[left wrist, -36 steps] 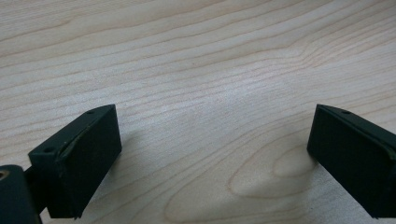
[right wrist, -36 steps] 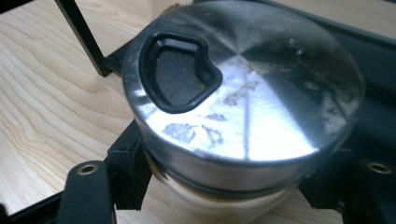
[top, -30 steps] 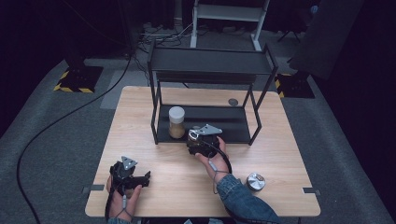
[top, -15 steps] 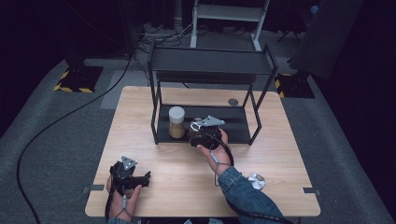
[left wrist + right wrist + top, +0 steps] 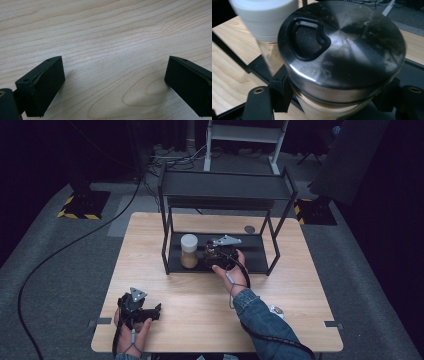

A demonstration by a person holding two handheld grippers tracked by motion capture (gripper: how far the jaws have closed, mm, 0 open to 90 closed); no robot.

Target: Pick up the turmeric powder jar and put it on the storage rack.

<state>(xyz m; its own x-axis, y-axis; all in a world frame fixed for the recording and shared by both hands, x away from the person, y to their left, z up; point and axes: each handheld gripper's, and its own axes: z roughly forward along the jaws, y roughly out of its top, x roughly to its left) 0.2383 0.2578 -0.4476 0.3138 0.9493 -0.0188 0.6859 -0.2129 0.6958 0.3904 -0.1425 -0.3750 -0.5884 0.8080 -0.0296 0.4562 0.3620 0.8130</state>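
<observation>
Jar with dark metal lid [image 5: 342, 47] clenched between right gripper [image 5: 220, 254] fingers at rack's [image 5: 225, 187] lower shelf.

Nearest: left gripper [image 5: 136, 309] resting on table [image 5: 200, 295], fingers [image 5: 42, 85] spread wide, nothing between. Farther: held jar just beside white-lidded jar [image 5: 189, 251] standing on the shelf.

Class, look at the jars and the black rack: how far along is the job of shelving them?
Done: the white-lidded jar stands on the rack's bottom shelf. In hand: the right tool grips a metal-lidded jar at that shelf, beside the first. Left: setting it down and letting go. The left tool rests open on the table.
</observation>
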